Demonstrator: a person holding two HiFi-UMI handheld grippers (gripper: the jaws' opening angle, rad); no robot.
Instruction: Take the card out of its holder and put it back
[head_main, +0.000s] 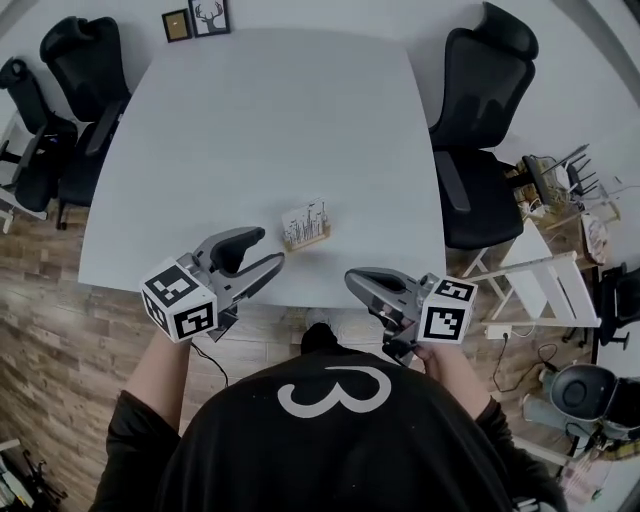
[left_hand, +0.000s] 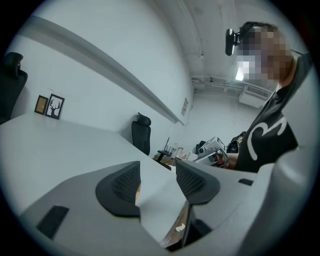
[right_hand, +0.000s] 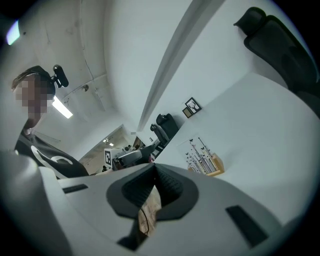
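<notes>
A white card (head_main: 303, 221) printed with thin plant stems stands upright in its small wooden holder (head_main: 308, 240) near the front edge of the white table (head_main: 270, 120). My left gripper (head_main: 268, 249) hovers just left of the holder, jaws open, nothing between them. In the left gripper view the left gripper (left_hand: 157, 182) shows only the table's edge through its gap. My right gripper (head_main: 352, 280) is off the table's front edge, right of the holder, and shut on nothing. The right gripper view shows the right gripper (right_hand: 154, 180) with its pads together, and the card (right_hand: 202, 156) beyond them.
Black office chairs stand at the table's far right (head_main: 480, 130) and far left (head_main: 70, 90). Two small framed pictures (head_main: 196, 20) lean at the far edge. A white folding rack (head_main: 540, 285) and cables lie on the wood floor to the right.
</notes>
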